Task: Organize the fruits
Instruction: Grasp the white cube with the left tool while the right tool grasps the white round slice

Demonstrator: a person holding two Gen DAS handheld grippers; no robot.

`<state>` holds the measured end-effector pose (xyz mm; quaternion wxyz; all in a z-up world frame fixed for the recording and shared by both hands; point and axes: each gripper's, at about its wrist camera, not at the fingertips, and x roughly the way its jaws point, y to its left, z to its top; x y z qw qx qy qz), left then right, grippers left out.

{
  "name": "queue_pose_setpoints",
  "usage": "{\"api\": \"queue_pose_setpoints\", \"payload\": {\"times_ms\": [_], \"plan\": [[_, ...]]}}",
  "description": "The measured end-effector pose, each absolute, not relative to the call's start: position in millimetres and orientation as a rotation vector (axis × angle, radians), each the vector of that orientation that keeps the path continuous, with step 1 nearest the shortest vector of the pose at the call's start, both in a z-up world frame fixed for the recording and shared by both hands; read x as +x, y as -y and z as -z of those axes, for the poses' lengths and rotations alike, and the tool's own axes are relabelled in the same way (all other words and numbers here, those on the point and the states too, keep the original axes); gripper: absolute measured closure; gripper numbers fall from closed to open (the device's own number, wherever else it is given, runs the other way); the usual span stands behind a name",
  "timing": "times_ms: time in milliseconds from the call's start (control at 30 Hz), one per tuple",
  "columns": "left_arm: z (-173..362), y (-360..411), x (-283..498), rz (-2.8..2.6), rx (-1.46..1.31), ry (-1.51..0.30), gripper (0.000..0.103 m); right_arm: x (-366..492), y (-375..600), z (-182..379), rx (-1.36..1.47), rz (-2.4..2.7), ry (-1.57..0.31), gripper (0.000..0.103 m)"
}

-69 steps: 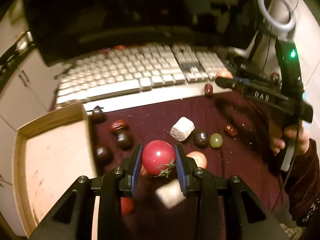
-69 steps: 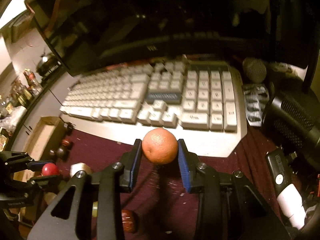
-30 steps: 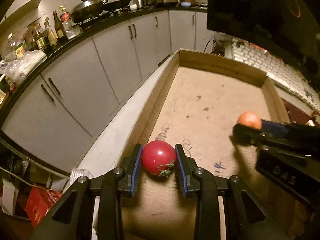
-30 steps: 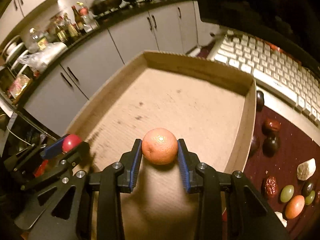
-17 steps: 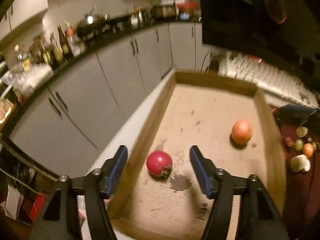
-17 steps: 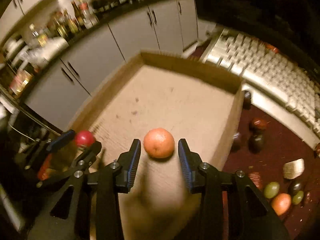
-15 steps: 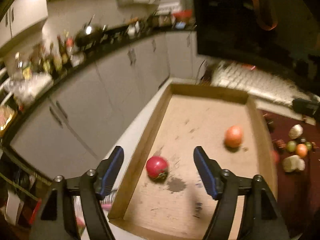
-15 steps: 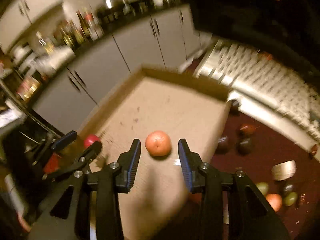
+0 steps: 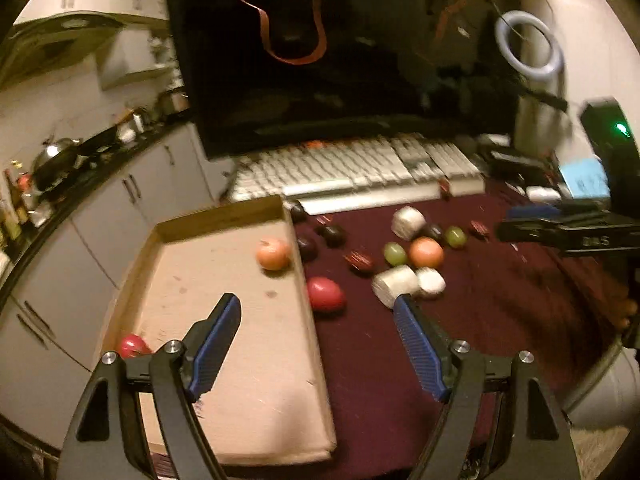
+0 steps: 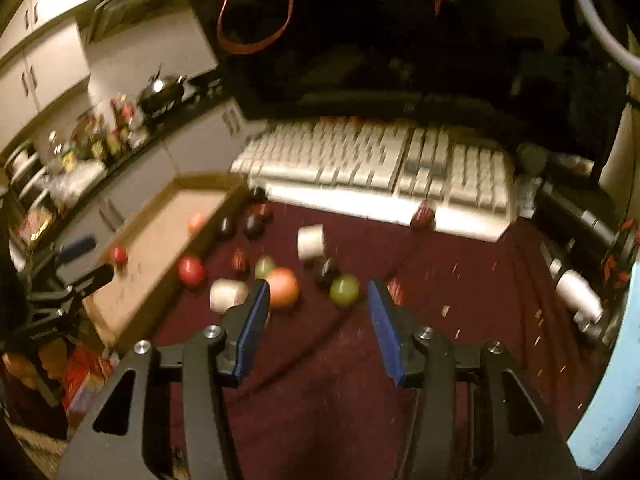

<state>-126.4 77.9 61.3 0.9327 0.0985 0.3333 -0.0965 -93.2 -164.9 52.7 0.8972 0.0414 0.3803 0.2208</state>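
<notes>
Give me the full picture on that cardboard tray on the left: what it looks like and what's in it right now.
The cardboard tray is a shallow, open-topped rectangular box of tan, scuffed card with low walls. It lies flat at the left edge of the maroon cloth, its far end near the keyboard. Inside it sit an orange near its right wall and a red fruit at its near left corner. Nothing grips it; the left gripper is open and empty above it.
</notes>
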Motion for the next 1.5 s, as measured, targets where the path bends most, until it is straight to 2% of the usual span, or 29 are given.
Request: {"api": "queue_pose_setpoints", "payload": {"times_ms": [233, 433, 767, 1133, 1200, 1233, 1267, 1300, 1500], "plan": [[-20, -71, -132, 0.266, 0.142, -0.853, 0.024, -84, 131, -33, 0.133, -0.555, -0.819, 0.051], [-2, -86, -114, 0.180, 0.120, -0.893, 0.024, -84, 113, -22, 0.099, -0.572, -0.856, 0.051], [0, -131, -91, 0.045, 0.105, -0.874, 0.022, -59, 108, -8, 0.148, -0.517, -0.921, 0.051], [-30, -120, -106, 0.088, 0.083, -0.789, 0.022, -72, 73, 1, -0.072, -0.503, -0.900, 0.051], [-34, -108, -109, 0.141, 0.080, -0.777, 0.022, -69, 70, 6, -0.100, -0.494, -0.909, 0.055], [-34, -100, -110, 0.167, 0.088, -0.778, 0.022, -68, 69, 4, -0.107, -0.500, -0.899, 0.060], [-32, -91, -109, 0.192, 0.099, -0.785, 0.022, -68, 68, 5, -0.115, -0.508, -0.897, 0.071], [-29, -84, -107, 0.212, 0.105, -0.794, 0.022, -68, 66, 6, -0.129, -0.507, -0.901, 0.073], [-25, -55, -88, 0.235, 0.095, -0.841, 0.022, -67, 79, 3, -0.083, -0.503, -0.896, 0.074]]}}
